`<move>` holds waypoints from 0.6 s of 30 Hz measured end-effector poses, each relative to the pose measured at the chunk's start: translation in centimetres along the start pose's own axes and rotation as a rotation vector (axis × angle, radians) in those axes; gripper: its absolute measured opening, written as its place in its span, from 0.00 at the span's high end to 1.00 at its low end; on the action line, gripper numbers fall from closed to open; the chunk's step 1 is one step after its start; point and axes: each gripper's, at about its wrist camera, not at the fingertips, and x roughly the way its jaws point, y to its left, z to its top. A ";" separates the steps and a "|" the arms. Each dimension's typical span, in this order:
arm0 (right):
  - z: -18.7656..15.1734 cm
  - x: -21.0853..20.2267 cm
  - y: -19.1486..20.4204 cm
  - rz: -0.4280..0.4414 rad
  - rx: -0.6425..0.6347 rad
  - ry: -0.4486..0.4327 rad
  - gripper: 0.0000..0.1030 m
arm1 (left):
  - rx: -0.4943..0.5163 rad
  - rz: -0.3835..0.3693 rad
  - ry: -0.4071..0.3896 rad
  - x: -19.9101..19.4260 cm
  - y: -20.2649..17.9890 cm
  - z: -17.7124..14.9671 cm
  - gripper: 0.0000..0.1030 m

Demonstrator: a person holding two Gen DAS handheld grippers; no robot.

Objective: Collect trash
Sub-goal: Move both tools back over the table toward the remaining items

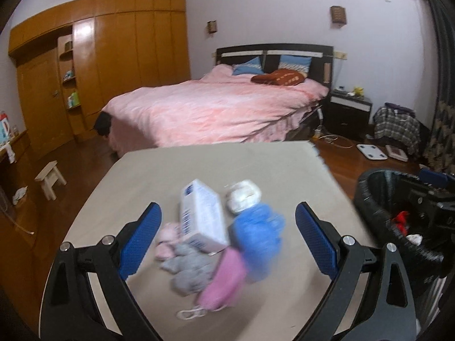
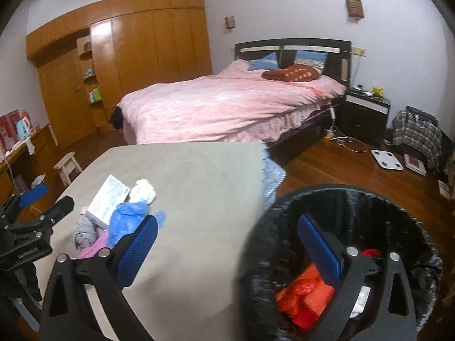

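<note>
Left wrist view: left tongs [image 1: 227, 233] spread wide, empty, above trash pile on tabletop [image 1: 136, 176]: box [image 1: 202, 216], blue wad [image 1: 256, 238], pink wad [image 1: 224, 281], grey wad [image 1: 190, 270]. Right tongs [image 2: 227, 244] released, empty, over bin [image 2: 398, 213] holding red trash [image 2: 301, 295].

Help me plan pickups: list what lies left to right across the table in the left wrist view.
pink crumpled scrap → white box → blue plastic bag → off the table, black trash bin.

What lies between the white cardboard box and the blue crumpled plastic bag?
Nothing: in both wrist views the white cardboard box touches the blue crumpled plastic bag.
</note>
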 end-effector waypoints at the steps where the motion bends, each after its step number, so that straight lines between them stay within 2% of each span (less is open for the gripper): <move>1: -0.1 0.4 0.5 0.010 -0.005 0.005 0.06 | -0.001 0.008 0.006 0.2 0.6 -0.4 0.10; 10: -1.0 3.7 4.3 0.076 -0.048 0.047 0.06 | -0.051 0.064 0.081 2.1 4.6 -3.2 0.11; 12: -1.1 4.4 4.7 0.084 -0.060 0.053 0.06 | -0.061 0.063 0.095 2.6 4.9 -3.7 0.13; 14: -1.3 4.9 5.0 0.087 -0.065 0.061 0.06 | -0.065 0.056 0.114 3.2 5.0 -4.1 0.20; 18: -1.5 5.7 5.2 0.090 -0.067 0.074 0.06 | -0.085 0.042 0.147 4.4 5.1 -4.7 0.24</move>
